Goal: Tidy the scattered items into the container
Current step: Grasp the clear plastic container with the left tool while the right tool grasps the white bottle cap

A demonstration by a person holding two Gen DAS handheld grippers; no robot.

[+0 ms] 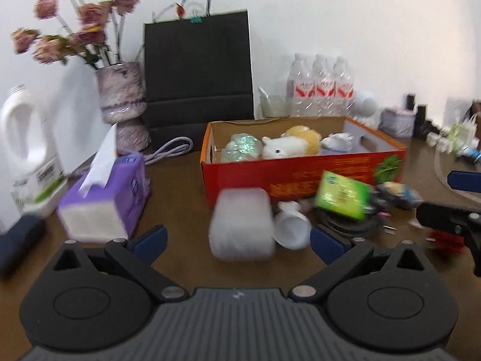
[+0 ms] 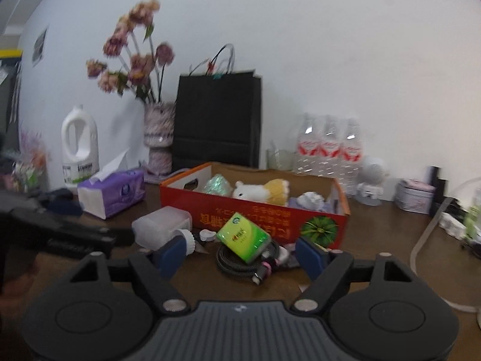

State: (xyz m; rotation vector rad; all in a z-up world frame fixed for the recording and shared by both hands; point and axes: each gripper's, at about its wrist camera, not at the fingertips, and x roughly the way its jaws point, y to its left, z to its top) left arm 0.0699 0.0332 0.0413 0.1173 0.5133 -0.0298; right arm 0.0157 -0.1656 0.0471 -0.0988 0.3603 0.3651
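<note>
On the brown table (image 1: 174, 186) in front of you stands a red cardboard box (image 2: 255, 210), its top open. Inside it lie a white plush toy (image 2: 249, 192), a yellow plush (image 2: 278, 191) and a shiny green ball (image 2: 218, 184).

Your left gripper (image 1: 239, 239) has its jaws spread wide, one on each side of a frosted plastic container (image 1: 242, 224) that rests just in front of the box; the pads do not touch it.

Your right gripper (image 2: 240, 254) also stands apart and empty. Ahead of its blue fingertips (image 2: 309, 254) a green packet (image 2: 244, 237) leans on a coiled black cable (image 2: 240, 266), close against the box's front wall.

To the left sits a purple tissue pack (image 1: 105, 198).
</note>
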